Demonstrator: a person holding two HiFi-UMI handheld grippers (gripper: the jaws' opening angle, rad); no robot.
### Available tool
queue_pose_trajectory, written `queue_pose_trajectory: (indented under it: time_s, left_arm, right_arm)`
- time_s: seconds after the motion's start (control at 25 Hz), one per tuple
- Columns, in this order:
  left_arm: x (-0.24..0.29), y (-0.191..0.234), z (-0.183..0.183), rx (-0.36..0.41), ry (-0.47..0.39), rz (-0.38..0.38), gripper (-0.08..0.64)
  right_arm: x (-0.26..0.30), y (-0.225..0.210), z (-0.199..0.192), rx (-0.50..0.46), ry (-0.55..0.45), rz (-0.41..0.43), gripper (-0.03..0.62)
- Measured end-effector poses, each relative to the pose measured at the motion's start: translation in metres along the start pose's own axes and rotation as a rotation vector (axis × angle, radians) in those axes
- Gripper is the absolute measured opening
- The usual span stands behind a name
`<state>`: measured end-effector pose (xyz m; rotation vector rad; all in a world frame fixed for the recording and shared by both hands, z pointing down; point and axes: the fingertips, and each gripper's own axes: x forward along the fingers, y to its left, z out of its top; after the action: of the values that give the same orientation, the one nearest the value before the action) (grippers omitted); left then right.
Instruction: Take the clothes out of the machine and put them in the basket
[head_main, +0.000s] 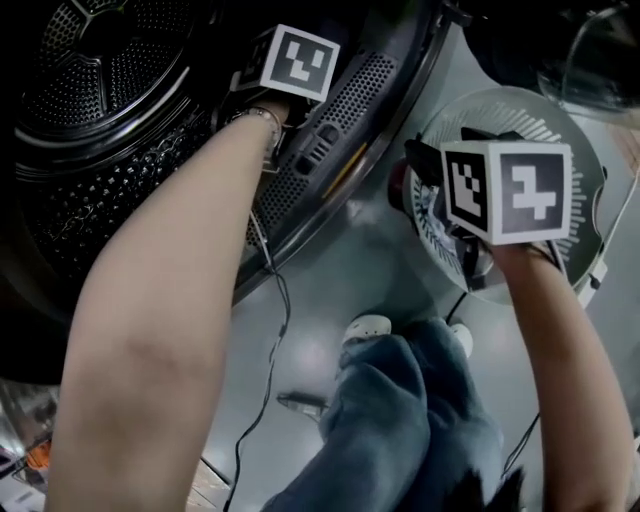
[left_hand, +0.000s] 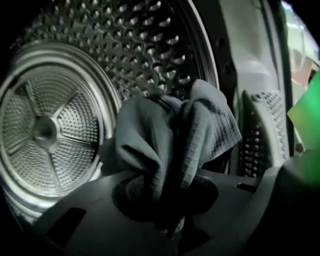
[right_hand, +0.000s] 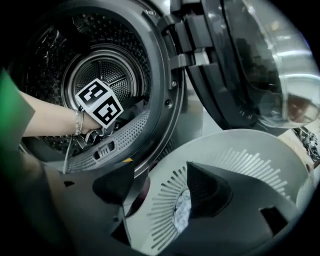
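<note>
Clothes report: one grey waffle-weave garment (left_hand: 170, 135) is pinched in my left claw (left_hand: 169, 200). The jaws are nearly together on a fold of it, and the rest is bunched up above the pads. That puts the garment inside the machine, just within the mouth, in front of the perforated drum (left_hand: 150, 45) and its ribbed back wall (left_hand: 47, 132). From the head view, the left forearm (head_main: 170, 300) runs into the opening, with a thin cable (head_main: 278, 330) trailing down from the wrist.

Over to my right claw (right_hand: 160, 187): its jaws stand apart with nothing gripped between them, and it hangs over the white slotted basket (right_hand: 235, 155). Something pale and crumpled shows low between the pads, inside the basket; I can't tell what it is. The basket sits on the grey floor (head_main: 340, 260) just beside the machine's front, near the glass door (right_hand: 260, 70), which is swung wide open. Closest to the head camera are a knee in blue jeans (head_main: 410, 420) and white shoes (head_main: 365, 326).
</note>
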<state>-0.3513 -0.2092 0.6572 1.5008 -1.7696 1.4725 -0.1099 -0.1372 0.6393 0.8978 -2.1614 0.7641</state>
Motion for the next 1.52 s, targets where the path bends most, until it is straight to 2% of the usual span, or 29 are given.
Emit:
queue_pose_trajectory:
  time_s: [0.12,0.32,0.4,0.52,0.64,0.92,1.08,1.32,1.52]
  left_arm:
    - [-0.021,0.001,-0.004,0.028,-0.007,0.07,0.092]
    - [-0.053,-0.009,-0.002,0.105,-0.049,0.119,0.092]
    - [-0.068,-0.011,-0.003,0.147,-0.051,0.133,0.092]
    - [-0.092,-0.008,-0.007,0.166,-0.031,0.138,0.092]
    - [-0.114,-0.01,-0.008,0.167,-0.017,0.123,0.092]
    - [-0.154,-0.023,-0.006,0.112,0.022,0.078,0.092]
    - [-0.173,-0.022,-0.001,0.076,0.03,0.066,0.091]
    - [-0.205,-0.035,0.0,0.117,0.021,0.036,0.091]
    - [-0.228,-0.051,-0.004,0.081,0.007,-0.022,0.091]
  right_arm:
    - [-0.02,0.003,-0.005,0.001,0.022,-0.005,0.314]
    - [-0.057,0.002,-0.01,-0.031,0.062,-0.022,0.311]
    - [-0.072,0.0,-0.011,-0.015,0.074,-0.029,0.311]
    - [-0.097,-0.001,-0.01,0.024,0.083,-0.032,0.31]
    - [-0.122,-0.001,-0.011,0.043,0.095,-0.039,0.308]
    - [-0.169,-0.008,-0.009,0.075,0.127,-0.067,0.307]
    - [-0.197,-0.011,-0.002,0.125,0.116,-0.085,0.305]
    - [-0.221,-0.008,0.008,0.159,0.098,-0.095,0.301]
    - [-0.234,-0.001,0.009,0.19,0.085,-0.096,0.301]
